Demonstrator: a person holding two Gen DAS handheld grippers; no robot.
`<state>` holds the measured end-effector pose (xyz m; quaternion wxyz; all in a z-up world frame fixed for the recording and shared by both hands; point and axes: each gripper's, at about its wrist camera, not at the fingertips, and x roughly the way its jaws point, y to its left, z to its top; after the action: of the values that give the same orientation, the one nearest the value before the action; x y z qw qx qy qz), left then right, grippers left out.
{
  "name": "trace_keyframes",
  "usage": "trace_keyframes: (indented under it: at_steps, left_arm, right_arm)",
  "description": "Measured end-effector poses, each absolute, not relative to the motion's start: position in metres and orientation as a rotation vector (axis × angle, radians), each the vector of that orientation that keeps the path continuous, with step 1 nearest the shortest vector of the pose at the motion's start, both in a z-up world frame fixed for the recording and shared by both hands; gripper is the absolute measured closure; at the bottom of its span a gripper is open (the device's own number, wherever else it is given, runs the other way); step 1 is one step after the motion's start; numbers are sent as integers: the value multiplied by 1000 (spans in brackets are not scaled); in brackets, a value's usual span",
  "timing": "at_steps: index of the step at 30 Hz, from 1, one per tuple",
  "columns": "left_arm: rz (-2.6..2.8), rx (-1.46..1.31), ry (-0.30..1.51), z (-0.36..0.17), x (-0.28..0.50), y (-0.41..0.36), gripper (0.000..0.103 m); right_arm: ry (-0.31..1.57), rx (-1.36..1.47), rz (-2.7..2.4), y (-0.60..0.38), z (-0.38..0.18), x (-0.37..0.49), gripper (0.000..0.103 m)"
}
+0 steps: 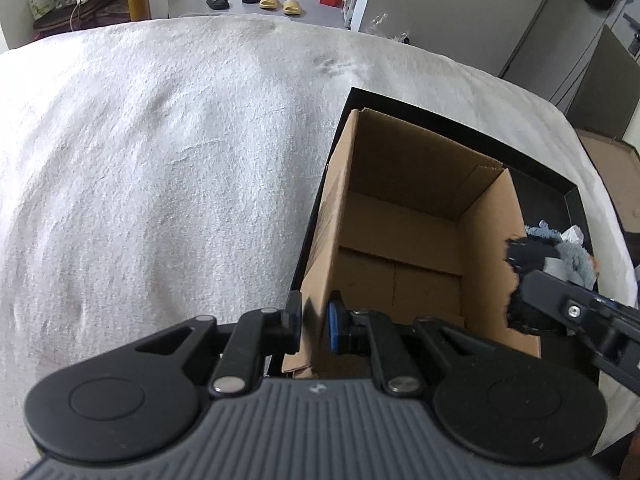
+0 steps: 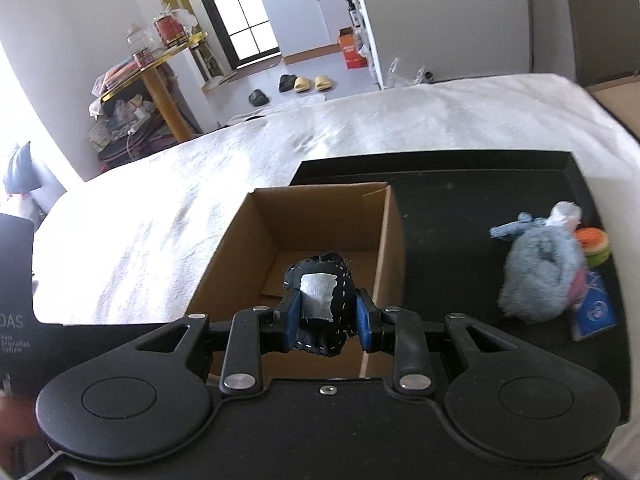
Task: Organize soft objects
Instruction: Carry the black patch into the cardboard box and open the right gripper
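An open cardboard box (image 1: 400, 216) stands on a black tray (image 1: 552, 184) on a white bedspread; it also shows in the right wrist view (image 2: 320, 220). My left gripper (image 1: 314, 326) is shut on the box's near left wall. My right gripper (image 2: 326, 316) is shut on a black stitched soft object with a silver patch (image 2: 320, 296) and holds it over the box's near edge. In the left wrist view the same soft object (image 1: 520, 256) hangs at the box's right wall. A fluffy grey-blue toy (image 2: 540, 276) lies on the tray (image 2: 460, 200) to the right.
An orange-green soft item (image 2: 596, 242) and a blue card (image 2: 594, 312) lie beside the fluffy toy. The white bedspread (image 1: 160, 180) spreads left of the box. Slippers (image 1: 276, 2) lie on the floor beyond. A cluttered yellow shelf (image 2: 152, 92) stands at the left.
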<state>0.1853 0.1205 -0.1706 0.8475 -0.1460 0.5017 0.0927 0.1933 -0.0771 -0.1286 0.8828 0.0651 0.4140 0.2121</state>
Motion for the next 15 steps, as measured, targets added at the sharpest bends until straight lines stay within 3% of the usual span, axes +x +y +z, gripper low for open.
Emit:
trace_keyframes:
  at_steps: [15]
  left_arm:
    - [209, -336, 1068, -178, 198, 121, 92]
  right_arm:
    - [872, 232, 528, -46, -125, 219, 71]
